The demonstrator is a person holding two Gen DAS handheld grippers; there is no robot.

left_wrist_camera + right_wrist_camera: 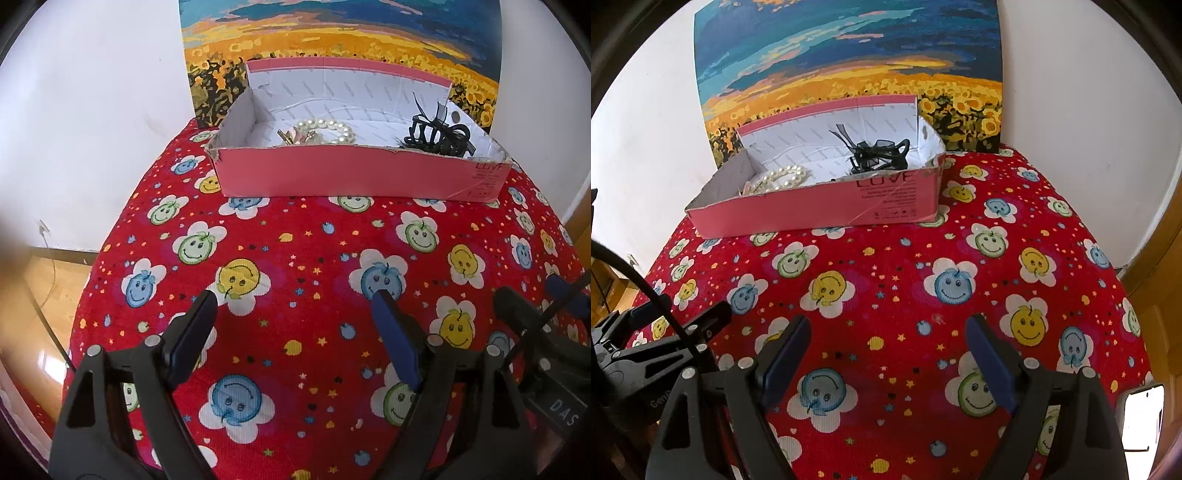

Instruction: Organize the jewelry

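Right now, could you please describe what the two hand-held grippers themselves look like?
Both look alike. The left hand-held gripper has a black plastic frame with triangular cut-outs, silver rivets, and flat dark blue pads on its fingers. The right hand-held gripper matches it. A black cable runs by the left one, and partial white lettering marks both bodies.
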